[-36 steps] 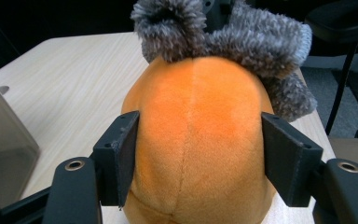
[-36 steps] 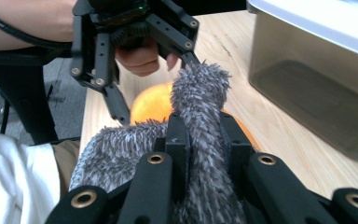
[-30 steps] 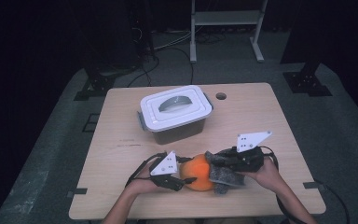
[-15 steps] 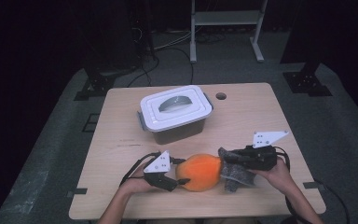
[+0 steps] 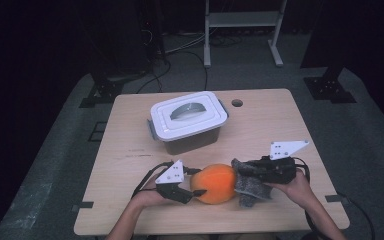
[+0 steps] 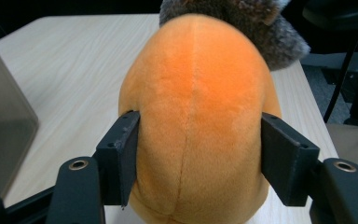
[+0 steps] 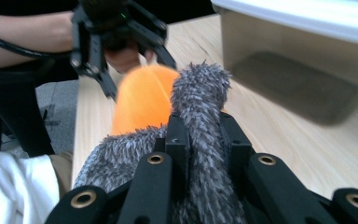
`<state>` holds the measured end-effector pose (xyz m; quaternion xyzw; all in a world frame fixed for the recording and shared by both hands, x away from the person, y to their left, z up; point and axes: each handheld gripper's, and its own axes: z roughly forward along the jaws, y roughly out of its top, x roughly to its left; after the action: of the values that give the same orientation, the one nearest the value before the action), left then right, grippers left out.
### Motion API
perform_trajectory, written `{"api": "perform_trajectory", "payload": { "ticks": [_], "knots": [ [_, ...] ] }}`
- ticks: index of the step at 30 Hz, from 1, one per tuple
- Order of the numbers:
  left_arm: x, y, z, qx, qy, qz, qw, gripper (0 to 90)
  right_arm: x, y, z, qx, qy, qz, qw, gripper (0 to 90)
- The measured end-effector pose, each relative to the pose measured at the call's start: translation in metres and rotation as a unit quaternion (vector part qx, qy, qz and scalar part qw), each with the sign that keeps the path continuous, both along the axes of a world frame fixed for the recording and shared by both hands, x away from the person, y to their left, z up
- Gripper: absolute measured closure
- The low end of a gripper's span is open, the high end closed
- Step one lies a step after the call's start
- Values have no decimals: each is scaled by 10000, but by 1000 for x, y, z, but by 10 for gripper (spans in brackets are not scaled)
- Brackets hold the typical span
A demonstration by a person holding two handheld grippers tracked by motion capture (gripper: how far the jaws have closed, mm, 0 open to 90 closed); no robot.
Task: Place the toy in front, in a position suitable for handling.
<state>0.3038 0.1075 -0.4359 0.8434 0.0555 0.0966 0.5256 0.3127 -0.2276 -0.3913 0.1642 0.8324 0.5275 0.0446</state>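
Plush toy (image 5: 215,183): 1 item, lying on the near part of the wooden table (image 5: 280,120), between the 2 grippers. It consists of 1 orange rounded body and 1 grey furry section (image 5: 247,184) at the end toward the person's right hand.

Left gripper (image 5: 192,192): jaws closed around the orange end of the plush toy. In the left gripper view the 2 black pads (image 6: 121,158) press against opposite flanks of the orange body (image 6: 198,130), which bulges between them; the grey fur (image 6: 261,23) shows beyond the top of the body. State: grasping the toy across a wide span.

Right gripper (image 5: 240,175): jaws clenched on the grey furry section. In the right gripper view 1 tuft of grey fur (image 7: 200,107) rises squeezed between the 2 jaws, which stand almost together. The orange body (image 7: 142,100) lies beyond it, with the left gripper (image 7: 135,70) at its far end.

Other items counted:
- 1 storage box (image 5: 190,125), white lid with 1 recessed handle, 2 grey side latches, translucent brown walls; it stands on the table farther from the person, apart from the toy
- 1 round hole (image 5: 237,103) in the tabletop, just right of the box
- 2 grey three-cornered plates, 1 on each gripper
- 1 white frame (image 5: 242,22) on the floor beyond the table
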Motion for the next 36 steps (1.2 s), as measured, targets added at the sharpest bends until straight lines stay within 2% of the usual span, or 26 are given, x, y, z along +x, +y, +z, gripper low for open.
{"api": "perform_trajectory", "payload": {
  "ticks": [3, 5, 6, 7, 9, 12, 15, 17, 19, 20, 23, 25, 28, 31, 33, 36],
  "knots": [
    [0, -2, 1, -4, -37, -24, 10000, 353, 0, 13, 3, -100, -88, 147, 9998, 766],
    [0, 0, -1, -22, 12, 3, 10000, 351, 2, 20, -1, -219, -60, 192, 9996, 765],
    [0, 1, -2, -17, 13, 1, 10000, 346, 3, 21, -6, -169, 0, 206, 9996, 766],
    [0, 2, -3, -49, 22, 14, 10000, 338, 5, 20, -9, -112, 27, 209, 9997, 766],
    [0, 0, -4, -115, -47, 77, 9999, 264, 5, 16, -12, -93, 89, 161, 9998, 766],
    [0, -6, -5, -180, -40, 124, 9998, 218, 6, 9, -13, -171, 56, 31, 9998, 765],
    [-3, -11, 1, -240, -101, 125, 9996, 329, 3, 9, -7, -164, 4, 25, 9999, 766],
    [-6, -15, 6, -314, -117, 88, 9994, 377, 1, 15, 4, -29, -78, 171, 9998, 766],
    [-9, -21, 10, -338, -190, -20, 9992, 386, 0, 23, 10, 13, -167, 288, 9994, 765],
    [-10, -22, 11, -355, -195, -28, 9992, 386, -1, 29, 13, -18, -248, 354, 9991, 765],
    [-8, -19, 8, -359, -162, -10, 9992, 379, 0, 35, 11, -188, -274, 410, 9986, 765],
    [-5, -15, 3, -414, -70, -19, 9991, 344, 2, 32, 4, -152, -189, 380, 9990, 765],
    [-4, -14, 0, -484, 14, -30, 9988, 204, 1, 24, -7, -72, -56, 334, 9994, 766],
    [-4, -17, -7, -324, 53, -47, 9994, 135, 1, 16, -9, -29, -19, 231, 9997, 765],
    [-4, -16, -12, -428, 115, -41, 9990, 191, 2, 12, -8, -61, 10, 180, 9998, 766],
    [-5, -16, -8, -445, 66, 32, 9990, 335, 0, 15, -3, -119, -80, 200, 9997, 767]
  ]
}}
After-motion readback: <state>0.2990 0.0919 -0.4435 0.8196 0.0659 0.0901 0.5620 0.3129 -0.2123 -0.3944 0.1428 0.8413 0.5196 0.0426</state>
